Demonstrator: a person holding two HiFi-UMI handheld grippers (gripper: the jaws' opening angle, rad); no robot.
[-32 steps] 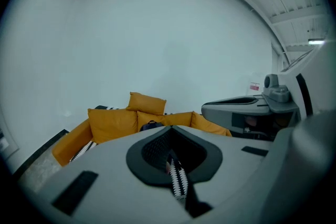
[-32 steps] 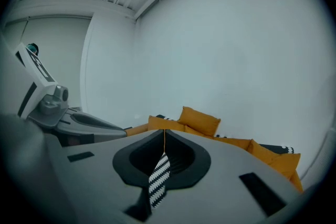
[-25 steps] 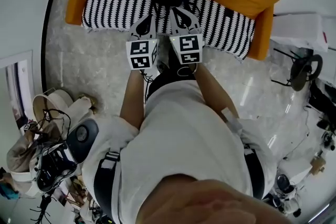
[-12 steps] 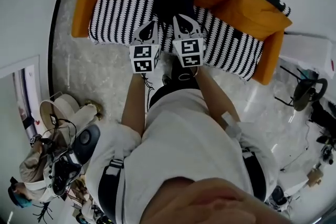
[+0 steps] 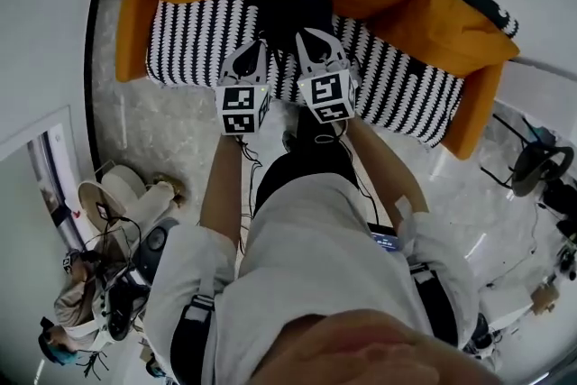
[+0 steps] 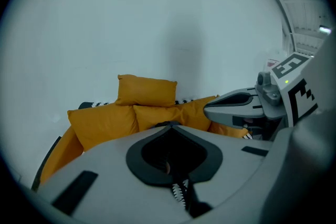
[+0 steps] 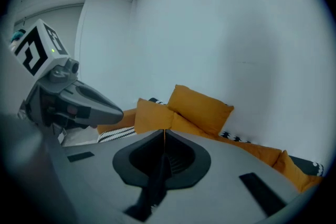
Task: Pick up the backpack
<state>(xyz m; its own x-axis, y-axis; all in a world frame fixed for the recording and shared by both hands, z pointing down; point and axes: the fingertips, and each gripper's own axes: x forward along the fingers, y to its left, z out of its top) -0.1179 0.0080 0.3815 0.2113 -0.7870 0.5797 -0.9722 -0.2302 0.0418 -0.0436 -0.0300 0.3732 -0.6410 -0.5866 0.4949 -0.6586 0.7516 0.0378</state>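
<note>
A dark backpack (image 5: 287,3) stands upright on the striped seat (image 5: 194,36) of an orange sofa (image 5: 442,27), leaning against the back cushions. My left gripper (image 5: 256,48) and right gripper (image 5: 307,35) are held side by side just in front of the backpack's lower edge, both pointing at it. Both are shut with nothing between the jaws. In the left gripper view the jaws meet at the tip (image 6: 170,126), with orange cushions (image 6: 147,91) behind and the right gripper (image 6: 212,107) alongside. The right gripper view shows its own closed tip (image 7: 164,131) and the left gripper (image 7: 116,110).
The sofa stands against a white wall on a pale marble floor (image 5: 171,131). A heap of bags, cables and gear (image 5: 108,302) lies at the lower left. A black chair (image 5: 536,167) stands at the right. The person's legs and shoe (image 5: 311,135) are below the grippers.
The person has stepped closer to the sofa, and both grippers have gone forward and down toward the backpack. Both stay shut.
</note>
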